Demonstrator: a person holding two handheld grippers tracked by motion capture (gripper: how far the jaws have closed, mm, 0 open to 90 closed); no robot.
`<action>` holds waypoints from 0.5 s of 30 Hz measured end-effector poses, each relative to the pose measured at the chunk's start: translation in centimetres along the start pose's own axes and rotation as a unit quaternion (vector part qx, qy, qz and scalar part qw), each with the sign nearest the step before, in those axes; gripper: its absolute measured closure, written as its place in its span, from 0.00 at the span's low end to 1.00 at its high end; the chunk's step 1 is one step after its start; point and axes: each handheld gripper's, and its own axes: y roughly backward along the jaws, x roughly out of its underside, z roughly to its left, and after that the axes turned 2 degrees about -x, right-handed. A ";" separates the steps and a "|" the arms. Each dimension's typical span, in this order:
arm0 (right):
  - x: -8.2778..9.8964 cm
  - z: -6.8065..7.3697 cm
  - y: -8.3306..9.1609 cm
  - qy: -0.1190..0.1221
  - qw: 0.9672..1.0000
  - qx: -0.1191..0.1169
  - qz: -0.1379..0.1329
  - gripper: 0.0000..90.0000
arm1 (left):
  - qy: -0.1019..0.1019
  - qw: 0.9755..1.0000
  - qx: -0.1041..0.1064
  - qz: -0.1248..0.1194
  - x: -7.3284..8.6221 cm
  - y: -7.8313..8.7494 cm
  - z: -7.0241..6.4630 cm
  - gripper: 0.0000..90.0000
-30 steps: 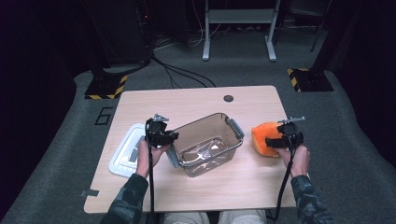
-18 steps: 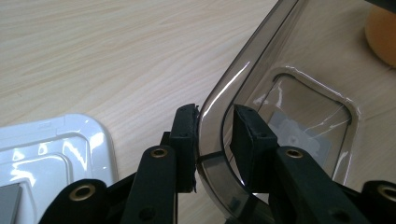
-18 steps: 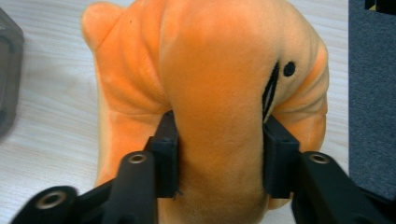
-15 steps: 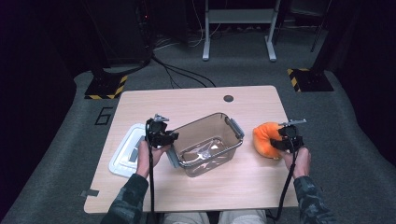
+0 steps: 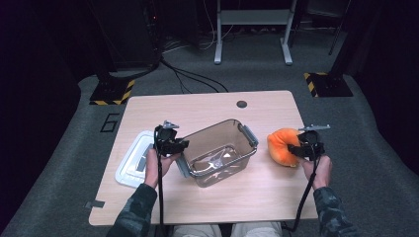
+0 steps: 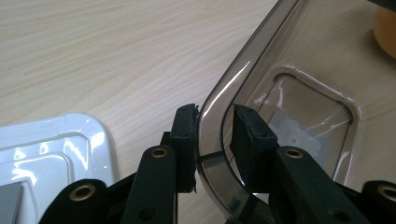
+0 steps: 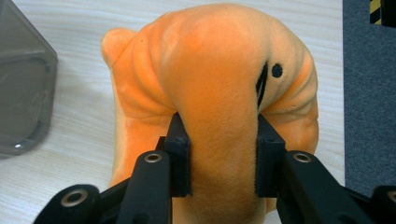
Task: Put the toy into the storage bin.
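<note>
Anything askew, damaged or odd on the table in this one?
Two small things. The clear bin sits skewed to the table edges, its lid off beside it. White crack-like lines cross its bottom, though they may be glare. The orange plush is merely squeezed where the right gripper pinches it.

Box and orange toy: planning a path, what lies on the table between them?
Bare table, high view: nothing between box and toy.
</note>
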 end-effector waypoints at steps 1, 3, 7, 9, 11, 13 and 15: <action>0.0 0.0 0.2 0.002 1.000 -0.001 -0.004 0.73 | 0.001 1.000 0.000 0.000 0.0 0.0 0.0 0.78; -0.2 0.0 0.5 0.000 1.000 -0.002 -0.007 0.73 | 0.005 1.000 -0.001 -0.004 0.0 -0.1 0.0 0.78; -0.5 0.0 1.4 -0.001 1.000 -0.006 -0.013 0.73 | 0.005 1.000 0.001 -0.004 0.0 -0.1 0.0 0.78; -0.8 0.2 1.8 -0.005 1.000 -0.006 -0.016 0.73 | 0.005 1.000 0.001 -0.004 0.0 -0.1 0.0 0.78; -1.0 0.2 2.3 0.000 1.000 -0.007 -0.021 0.72 | 0.005 1.000 0.001 -0.005 0.0 -0.1 0.0 0.78; -1.3 0.4 2.7 -0.002 1.000 -0.010 -0.026 0.72 | 0.005 1.000 0.001 -0.004 0.0 0.0 0.0 0.78; -1.6 0.6 3.2 0.004 0.999 -0.010 -0.033 0.72 | 0.005 1.000 0.000 -0.004 0.0 0.0 0.0 0.78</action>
